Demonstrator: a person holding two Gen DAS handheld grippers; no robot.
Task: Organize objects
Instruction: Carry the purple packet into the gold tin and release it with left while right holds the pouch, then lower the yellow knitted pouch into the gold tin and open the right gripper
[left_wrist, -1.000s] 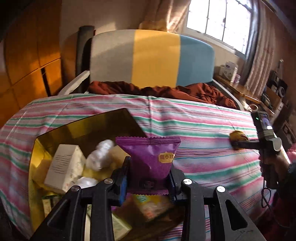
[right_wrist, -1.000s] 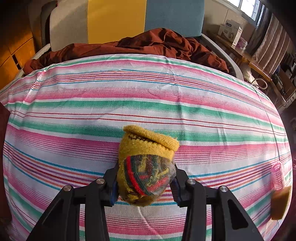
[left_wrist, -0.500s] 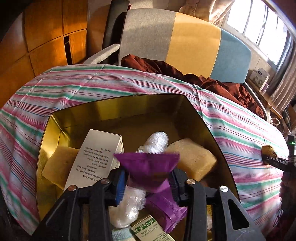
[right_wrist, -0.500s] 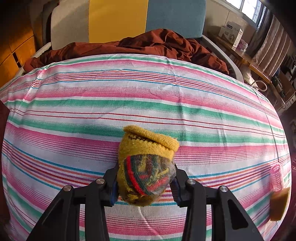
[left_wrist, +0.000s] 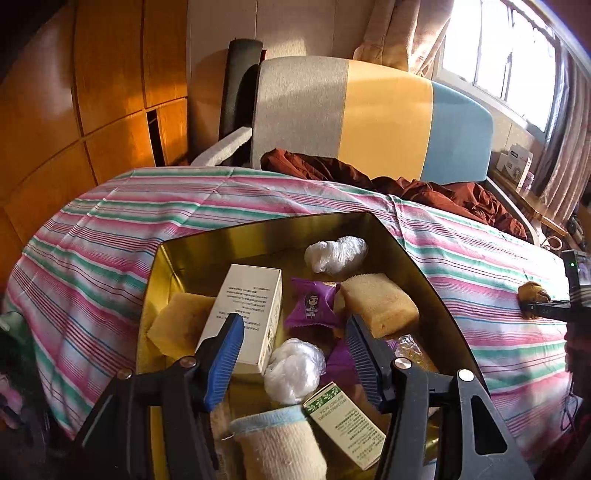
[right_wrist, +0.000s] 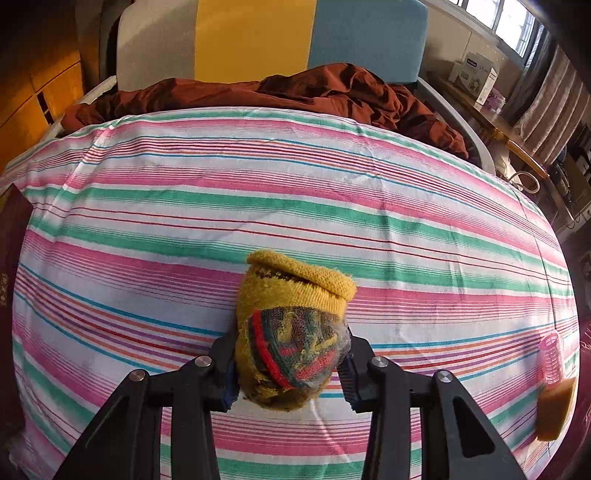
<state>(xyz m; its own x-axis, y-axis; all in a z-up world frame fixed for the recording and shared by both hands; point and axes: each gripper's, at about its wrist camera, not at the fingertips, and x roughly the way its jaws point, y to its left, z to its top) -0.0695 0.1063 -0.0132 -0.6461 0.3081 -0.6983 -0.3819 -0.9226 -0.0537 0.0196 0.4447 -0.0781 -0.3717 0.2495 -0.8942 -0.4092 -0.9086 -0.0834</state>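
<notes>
In the left wrist view my left gripper (left_wrist: 295, 332) is open and empty above a gold box (left_wrist: 177, 258). A purple snack packet (left_wrist: 312, 306) lies loose in the box among a white carton (left_wrist: 247, 310), yellow sponges (left_wrist: 378, 304), plastic wads (left_wrist: 334, 253), a small green-print carton (left_wrist: 341, 419) and a rolled pale sock (left_wrist: 277, 446). My right gripper (right_wrist: 290, 363) is shut on a rolled yellow patterned sock (right_wrist: 291, 332) just above the striped cloth (right_wrist: 258, 206); it also shows far right in the left view (left_wrist: 532, 295).
A pink hair roller (right_wrist: 552, 354) and a yellow sponge (right_wrist: 556, 410) lie at the cloth's right edge. A brown blanket (right_wrist: 295, 92) and a striped chair back (left_wrist: 369, 114) stand behind the table. Wooden cabinets (left_wrist: 92, 110) are at left.
My left gripper has opened and let go of the purple packet, which now lies in the box; the gripper pulled back. The right gripper stays shut on the sock, barely moved.
</notes>
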